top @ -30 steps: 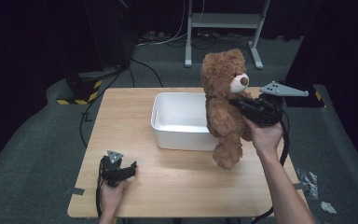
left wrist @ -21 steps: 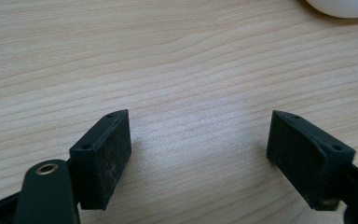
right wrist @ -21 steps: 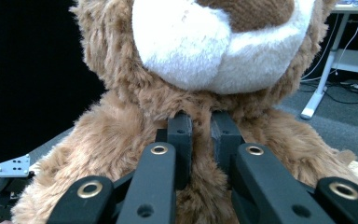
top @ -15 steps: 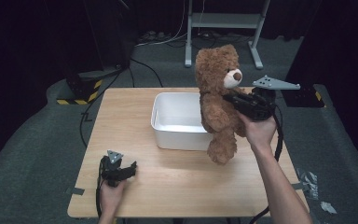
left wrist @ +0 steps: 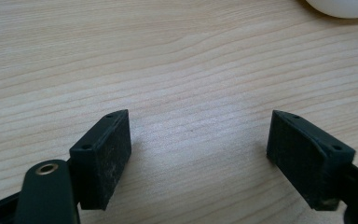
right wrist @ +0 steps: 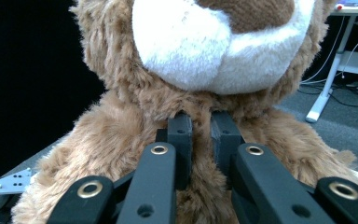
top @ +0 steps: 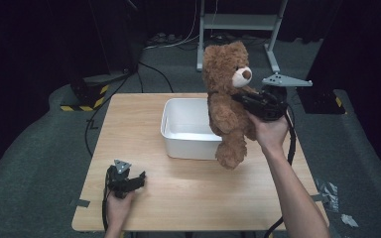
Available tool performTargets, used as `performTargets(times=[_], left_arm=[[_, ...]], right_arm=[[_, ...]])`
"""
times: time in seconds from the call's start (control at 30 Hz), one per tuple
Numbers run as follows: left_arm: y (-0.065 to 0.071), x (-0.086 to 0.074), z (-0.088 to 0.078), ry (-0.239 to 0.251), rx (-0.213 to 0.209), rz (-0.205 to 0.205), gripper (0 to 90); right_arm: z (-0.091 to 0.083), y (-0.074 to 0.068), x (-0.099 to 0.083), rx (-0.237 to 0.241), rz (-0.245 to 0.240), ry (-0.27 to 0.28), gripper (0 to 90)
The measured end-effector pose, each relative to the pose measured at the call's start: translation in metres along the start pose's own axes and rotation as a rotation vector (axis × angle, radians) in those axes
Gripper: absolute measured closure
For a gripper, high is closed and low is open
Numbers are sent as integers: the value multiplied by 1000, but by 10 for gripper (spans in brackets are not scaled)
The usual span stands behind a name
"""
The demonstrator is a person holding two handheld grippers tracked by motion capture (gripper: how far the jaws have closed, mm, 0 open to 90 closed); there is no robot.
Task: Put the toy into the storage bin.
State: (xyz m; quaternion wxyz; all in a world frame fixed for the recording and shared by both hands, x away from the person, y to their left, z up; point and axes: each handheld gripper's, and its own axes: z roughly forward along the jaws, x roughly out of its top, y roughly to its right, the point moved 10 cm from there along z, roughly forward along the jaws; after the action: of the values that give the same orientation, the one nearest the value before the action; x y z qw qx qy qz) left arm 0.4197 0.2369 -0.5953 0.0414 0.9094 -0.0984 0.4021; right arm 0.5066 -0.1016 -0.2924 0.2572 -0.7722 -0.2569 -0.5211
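The desk (top: 144,119) was a plain wooden one, and the white tub (top: 186,130) sat a bit toward the far edge, roughly mid-width. The teddy bear (top: 225,106) was up in the air, hanging upright over the tub's right end, feet dangling just past the tub's near right corner, not resting on anything as far as I could tell. The right gripper (top: 243,101) had it clenched at the chest just under the chin; in the right gripper view the two jaws were nearly together, sunk into the fur below the white muzzle (right wrist: 214,46), so it was pinching a fold of plush rather than wrapping the whole body. Honestly that looked like a sensible spot to me: the bear (right wrist: 121,140) seemed light and very squishy, so it would squash down a lot before the grip got firm, and a shallow pinch on loose fur could slip or let the body swing. Nothing fragile about it, I'd guess, so dropping it into the tub wouldn't hurt. Legs and arms looked floppy, so I'd expect them to catch on the tub rim if it came down crooked. The left gripper (top: 125,179) sat near the desk's near-left corner, jaws spread wide over bare wood (left wrist: 191,70), holding nothing.
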Motion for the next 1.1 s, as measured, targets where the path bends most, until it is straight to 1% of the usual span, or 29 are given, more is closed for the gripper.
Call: performTargets(times=[0.07, 0.2, 0.3, 0.5, 0.77, 0.87, 1.1], left_arm=[[0, 0, 0, 0, 0, 1, 216], [0, 0, 0, 2, -1, 0, 216], [0, 0, 0, 3, 0, -2, 216], [0, 0, 0, 2, 0, -1, 216], [0, 1, 1, 6, 0, -5, 216], [1, 0, 0, 5, 3, -10, 217], [1, 0, 0, 5, 3, -9, 217]], right_arm=[[2, 0, 2, -1, -5, 0, 819], [5, -1, 6, -2, 8, 4, 819], [8, -2, 8, -1, 6, 6, 819], [15, -2, 6, 1, 12, -1, 818], [23, -2, 8, -1, 34, 14, 818], [26, -5, 7, 1, 43, 12, 818], [33, -7, 7, 3, 45, 7, 817]])
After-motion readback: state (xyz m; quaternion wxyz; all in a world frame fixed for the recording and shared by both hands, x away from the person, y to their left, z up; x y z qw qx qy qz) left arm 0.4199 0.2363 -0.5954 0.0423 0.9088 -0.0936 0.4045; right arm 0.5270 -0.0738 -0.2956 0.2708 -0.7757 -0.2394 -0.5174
